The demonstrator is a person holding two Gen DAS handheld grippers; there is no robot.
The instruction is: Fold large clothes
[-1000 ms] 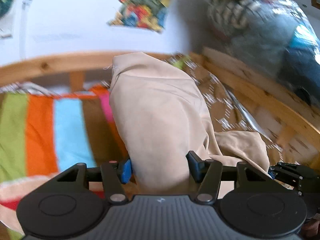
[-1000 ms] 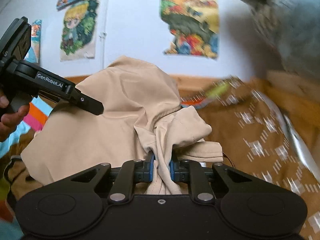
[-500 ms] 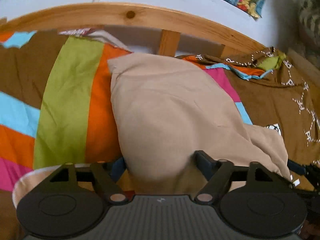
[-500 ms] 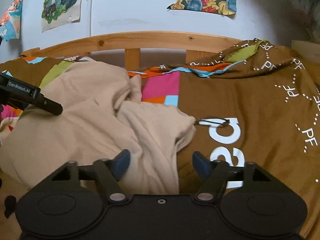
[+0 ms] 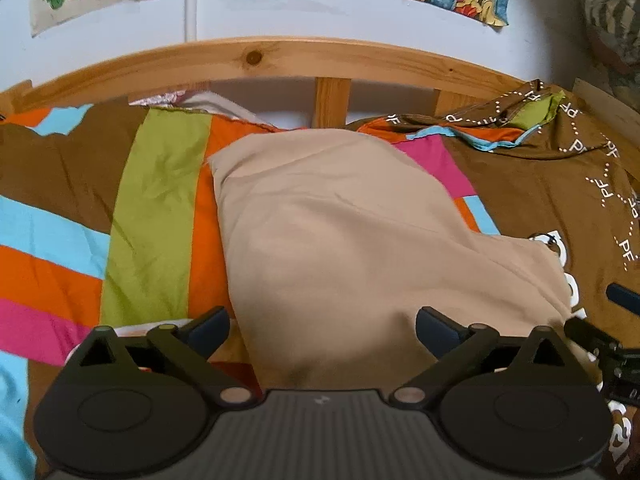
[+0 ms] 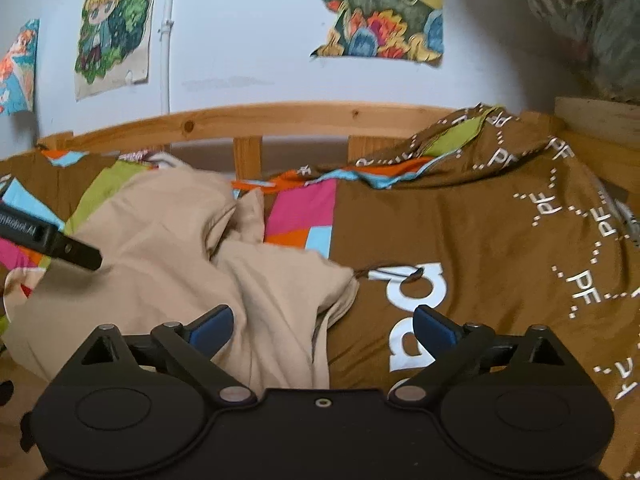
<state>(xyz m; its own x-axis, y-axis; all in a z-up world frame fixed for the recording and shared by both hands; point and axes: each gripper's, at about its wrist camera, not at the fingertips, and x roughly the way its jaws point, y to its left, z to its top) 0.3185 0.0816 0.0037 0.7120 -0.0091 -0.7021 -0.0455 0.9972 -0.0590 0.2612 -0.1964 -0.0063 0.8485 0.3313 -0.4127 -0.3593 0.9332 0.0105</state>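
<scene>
Looking across the bed (image 5: 60,240), we see its striped and brown cover (image 6: 500,240) carrying the beige garment (image 5: 340,240), which lies against the wooden rail (image 5: 280,56) at the far side and runs back toward us. In the left view it looks broad and fairly smooth; in the right view (image 6: 168,248) its near right portion is bunched into overlapping lobes.

We judge the main risk to be that bunched part: a fold begun from here would likely trap those wrinkles and leave a lopsided stack. A grab at a single layer could also drag the smooth half out of line, since the cloth looks thin and slippery. A small dark loop (image 6: 404,274) lies on the cover just beside the garment's right edge and could snag.

Our left claw (image 5: 322,322) is spread wide, released, with the near end of the garment lying between its fingers and nothing pinched. Our right claw (image 6: 322,322) is equally wide and empty, over the garment's crumpled right edge.
</scene>
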